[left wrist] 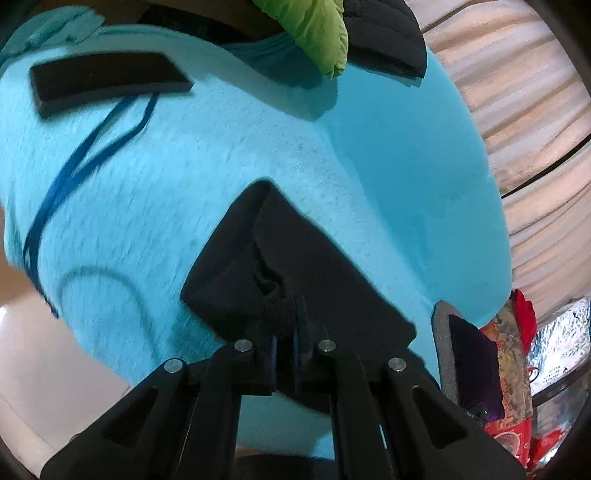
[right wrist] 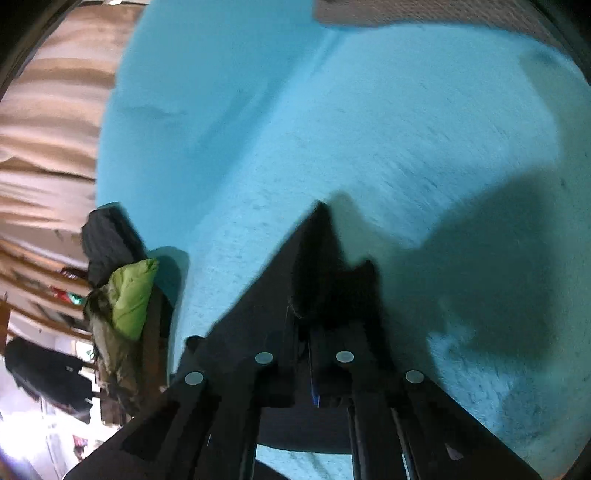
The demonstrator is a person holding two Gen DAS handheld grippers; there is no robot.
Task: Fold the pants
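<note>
The black pants [left wrist: 280, 258] hang over a turquoise fuzzy blanket [left wrist: 184, 155]. My left gripper [left wrist: 286, 310] is shut on a bunched corner of the pants, and the cloth drapes forward from its jaws in a folded flap. In the right wrist view my right gripper [right wrist: 306, 314] is shut on another part of the black pants [right wrist: 314, 258], which rise to a point ahead of the fingers. The blanket [right wrist: 332, 129] lies below. Both views are blurred by motion.
A black flat pad [left wrist: 107, 79] with a blue strap [left wrist: 74, 166] lies on the blanket at upper left. A green and black jacket [left wrist: 321, 33] sits at the far edge; it also shows in the right wrist view [right wrist: 129, 295]. Curtains [left wrist: 524, 110] and bags [left wrist: 509, 369] stand to the right.
</note>
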